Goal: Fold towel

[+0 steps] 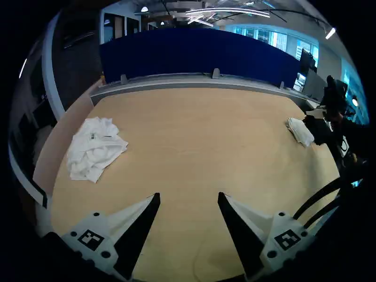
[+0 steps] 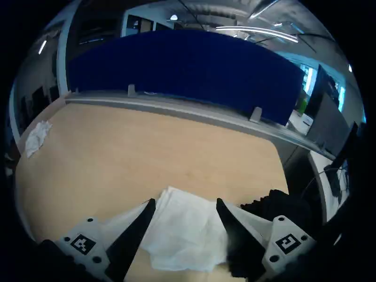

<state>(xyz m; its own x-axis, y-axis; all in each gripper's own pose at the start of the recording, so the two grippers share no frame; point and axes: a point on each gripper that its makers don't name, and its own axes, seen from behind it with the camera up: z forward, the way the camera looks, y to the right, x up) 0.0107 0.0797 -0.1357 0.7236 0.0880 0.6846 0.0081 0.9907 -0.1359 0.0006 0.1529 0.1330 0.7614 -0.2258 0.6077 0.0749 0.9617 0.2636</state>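
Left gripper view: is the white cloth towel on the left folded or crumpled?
Crumpled: the white cloth towel lies in a bunched, wrinkled heap, edges uneven.

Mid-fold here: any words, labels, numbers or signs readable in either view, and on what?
None can be read.
The square markers on the left gripper: black-and-white coded patterns, no words.
Those on the right gripper: the same.
The white towel between its jaws: no label visible.

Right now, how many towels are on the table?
2: a crumpled towel near the table's left side, and a folded towel under the open right gripper.
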